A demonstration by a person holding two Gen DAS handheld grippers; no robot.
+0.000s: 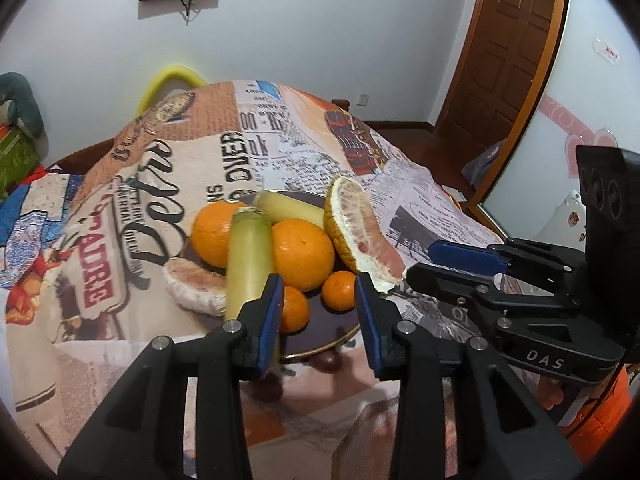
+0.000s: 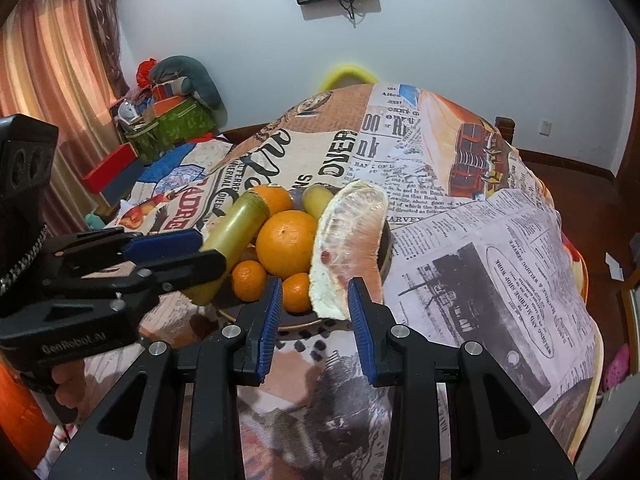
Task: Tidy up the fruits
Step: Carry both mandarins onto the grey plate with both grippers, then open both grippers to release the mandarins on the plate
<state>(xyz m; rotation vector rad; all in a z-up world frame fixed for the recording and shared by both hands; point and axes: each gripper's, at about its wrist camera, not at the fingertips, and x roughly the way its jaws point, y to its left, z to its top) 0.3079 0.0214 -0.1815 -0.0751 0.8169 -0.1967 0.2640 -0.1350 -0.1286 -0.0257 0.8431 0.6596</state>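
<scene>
**Fruit plate: approach stage**

The fruit sits piled on a dark plate (image 1: pixel 340 336) on the worktop (image 2: pixel 500 280): big orange (image 1: pixel 302 254), pomelo wedge (image 2: pixel 352 240), green-yellow stalk (image 1: pixel 248 256), small tangerines. My left tongs (image 1: pixel 318 312) and right tongs (image 2: pixel 314 312) are both spread, holding nothing, just short of the plate. Judged step: selecting a piece. Next move calls for closing on one without toppling the pile.
</scene>
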